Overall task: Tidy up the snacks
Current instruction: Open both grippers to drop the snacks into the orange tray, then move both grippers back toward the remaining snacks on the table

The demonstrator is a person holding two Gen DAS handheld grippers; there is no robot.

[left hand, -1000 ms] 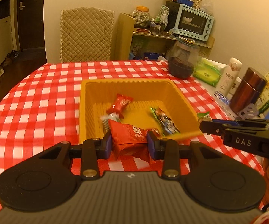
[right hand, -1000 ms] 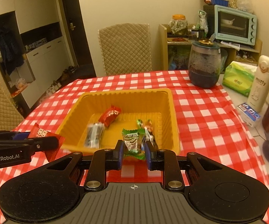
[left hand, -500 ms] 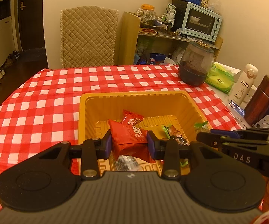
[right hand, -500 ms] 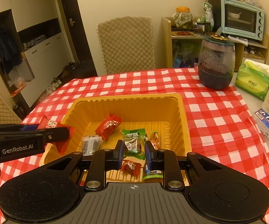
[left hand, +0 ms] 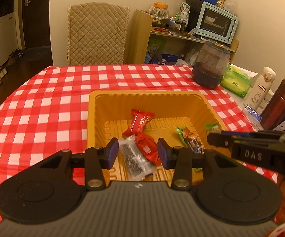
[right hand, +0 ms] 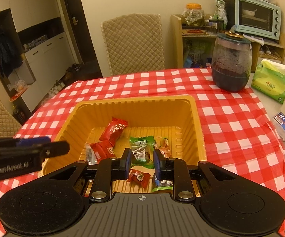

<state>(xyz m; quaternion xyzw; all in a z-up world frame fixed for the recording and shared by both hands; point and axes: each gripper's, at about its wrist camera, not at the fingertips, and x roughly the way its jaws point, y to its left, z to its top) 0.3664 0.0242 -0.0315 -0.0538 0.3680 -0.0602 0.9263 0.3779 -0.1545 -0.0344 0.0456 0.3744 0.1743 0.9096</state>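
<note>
Now both grippers hang over the near edge of the yellow tray (left hand: 91,118) on the checked cloth (left hand: 43,102).

Left gripper (left hand: 135,153) — fingers spread, nothing between the pads. Just below the gap lie a red packet (left hand: 147,149) and a dark clear-wrapped bar (left hand: 134,161), side by side on the tray floor. A second red packet (left hand: 140,121) lies farther in, tilted.

Right gripper (right hand: 141,163) — fingers closer together, with a green snack (right hand: 141,151) between the pads; it looks pinched, though contact on both sides is hard to confirm. Beneath it, near the tray's near wall, a small red candy (right hand: 138,176) and a green-blue packet (right hand: 162,183). An orange candy (right hand: 164,148) lies just right of the green snack.

In the left view the right gripper enters from the right, over the tray's right rim, and a green-and-dark packet (left hand: 189,140) lies on the floor near it.

Far right on the table: a dark jar (right hand: 230,63), a green tissue pack (right hand: 270,81), a white bottle (left hand: 261,87), a brown flask (left hand: 279,106).
</note>
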